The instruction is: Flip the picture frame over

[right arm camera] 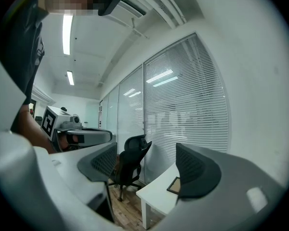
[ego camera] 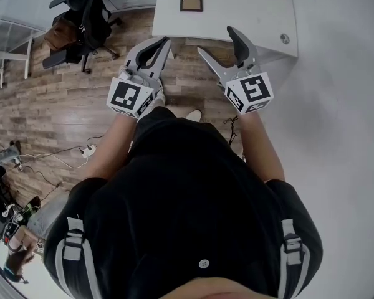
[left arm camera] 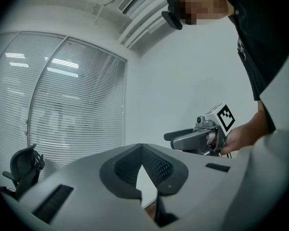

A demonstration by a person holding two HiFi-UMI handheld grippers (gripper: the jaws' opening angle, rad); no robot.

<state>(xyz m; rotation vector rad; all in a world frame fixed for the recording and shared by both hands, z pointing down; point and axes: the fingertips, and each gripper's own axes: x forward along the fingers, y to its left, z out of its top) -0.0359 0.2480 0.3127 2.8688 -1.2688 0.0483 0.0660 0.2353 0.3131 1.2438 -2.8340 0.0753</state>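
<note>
A small picture frame with a brown border and a dark middle lies flat on the white table, near its far side. In the right gripper view the picture frame shows on the table beside the right jaw. Both grippers are held level over the wooden floor, short of the table's near edge and apart from the frame. My left gripper is shut with nothing in it; its jaws meet tip to tip. My right gripper stands wide open and holds nothing.
A black office chair stands on the floor left of the table. A small round metal fitting sits at the table's near right corner. Cables and a power strip lie on the floor to the left. Window blinds lie beyond.
</note>
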